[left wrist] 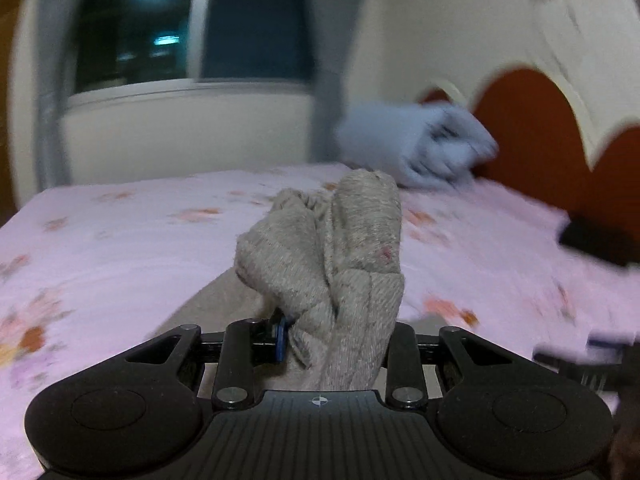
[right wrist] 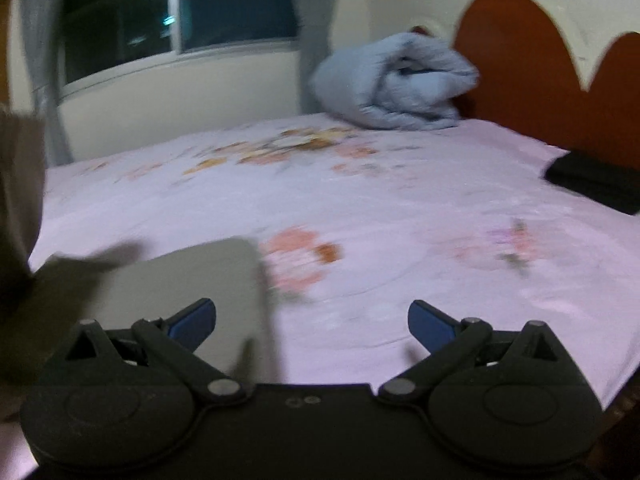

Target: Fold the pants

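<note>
A bed [right wrist: 400,208] fills both views, covered by a pale pink sheet printed with orange and pink flowers. Behind it stands a red-brown scalloped headboard [right wrist: 520,56] against a cream wall, with a dark window [left wrist: 192,28] and grey curtains to the left. A rolled light-blue quilt [right wrist: 392,80] lies at the head of the bed, and a flat black object [right wrist: 596,184], perhaps folded cloth, though blur hides the detail, rests near the right edge.

The grey-beige pants [left wrist: 332,264] are bunched and lifted above the sheet, rising between the fingers of the left hand-held gripper [left wrist: 332,340], which is clenched on the fabric; more of the cloth trails down onto the bed below. In the right wrist view a flat part of the same garment lies on the sheet at lower left.

The right hand-held gripper [right wrist: 312,320] is released, its blue fingertips [right wrist: 430,322] spread wide with nothing between them.

No writing or brand can be read anywhere.
</note>
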Demonstrator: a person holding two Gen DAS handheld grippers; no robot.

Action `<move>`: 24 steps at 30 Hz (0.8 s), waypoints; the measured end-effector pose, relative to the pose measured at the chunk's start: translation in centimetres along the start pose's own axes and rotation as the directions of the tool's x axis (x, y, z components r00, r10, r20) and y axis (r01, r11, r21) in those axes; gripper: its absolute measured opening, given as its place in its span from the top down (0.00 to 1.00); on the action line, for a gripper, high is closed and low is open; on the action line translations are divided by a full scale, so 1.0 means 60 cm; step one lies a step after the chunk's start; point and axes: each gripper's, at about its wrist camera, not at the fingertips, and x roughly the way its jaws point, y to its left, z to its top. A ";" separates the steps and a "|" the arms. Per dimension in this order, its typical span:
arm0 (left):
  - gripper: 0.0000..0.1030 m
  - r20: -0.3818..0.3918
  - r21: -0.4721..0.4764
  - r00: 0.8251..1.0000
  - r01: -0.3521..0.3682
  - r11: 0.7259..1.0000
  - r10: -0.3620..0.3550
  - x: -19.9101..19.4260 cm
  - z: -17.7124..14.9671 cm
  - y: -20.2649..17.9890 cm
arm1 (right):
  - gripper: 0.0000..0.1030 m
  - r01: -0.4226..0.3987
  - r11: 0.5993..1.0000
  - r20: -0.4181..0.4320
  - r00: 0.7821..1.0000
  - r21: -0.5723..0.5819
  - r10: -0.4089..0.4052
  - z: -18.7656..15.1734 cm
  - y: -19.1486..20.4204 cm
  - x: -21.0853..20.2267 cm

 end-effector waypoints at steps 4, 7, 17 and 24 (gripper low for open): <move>0.71 -0.081 0.112 0.995 0.071 0.991 -0.062 0.055 -0.038 -0.111 | 0.06 0.038 0.998 -0.020 0.999 0.044 -0.037 0.009 -0.065 0.016; 0.71 -0.200 0.196 0.978 0.104 0.975 -0.064 0.095 -0.091 -0.182 | 0.06 0.040 0.996 -0.053 0.998 0.085 -0.035 0.004 -0.096 0.027; 0.03 -0.173 0.287 0.984 0.001 0.958 0.051 0.054 -0.118 -0.223 | 0.06 0.028 0.992 -0.055 0.998 0.121 -0.022 -0.002 -0.127 0.025; 0.00 -0.090 0.277 0.995 -0.017 0.961 0.043 -0.013 -0.082 -0.205 | 0.06 -0.041 0.992 -0.021 0.999 0.121 0.044 0.001 -0.124 0.012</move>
